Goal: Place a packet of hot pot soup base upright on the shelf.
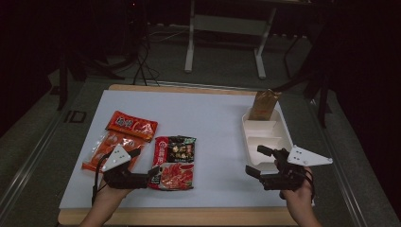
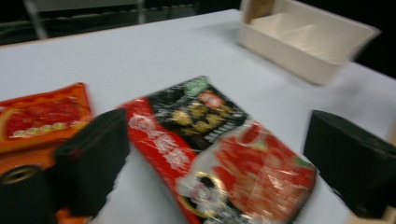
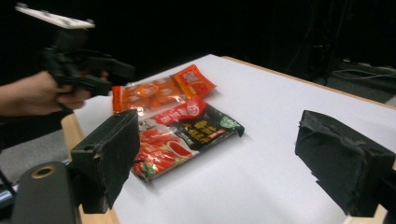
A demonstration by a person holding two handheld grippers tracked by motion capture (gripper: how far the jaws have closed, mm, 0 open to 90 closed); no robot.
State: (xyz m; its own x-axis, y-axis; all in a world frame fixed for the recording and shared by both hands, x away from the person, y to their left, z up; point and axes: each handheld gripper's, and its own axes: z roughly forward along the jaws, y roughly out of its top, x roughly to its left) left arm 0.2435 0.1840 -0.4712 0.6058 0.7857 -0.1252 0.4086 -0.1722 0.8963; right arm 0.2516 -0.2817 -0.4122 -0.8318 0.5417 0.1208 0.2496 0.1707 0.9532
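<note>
One red-and-black packet (image 1: 173,162) lay flat at the table's near edge, just ahead of the left gripper (image 1: 152,174), whose jaws stood apart, empty, beside two orange packets (image 1: 112,147); the right gripper (image 1: 257,161), likewise unclenched, hovered near one white tray (image 1: 283,137).

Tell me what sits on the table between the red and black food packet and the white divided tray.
Nothing: from the red and black food packet to the white divided tray the high view shows bare white table surface.
</note>
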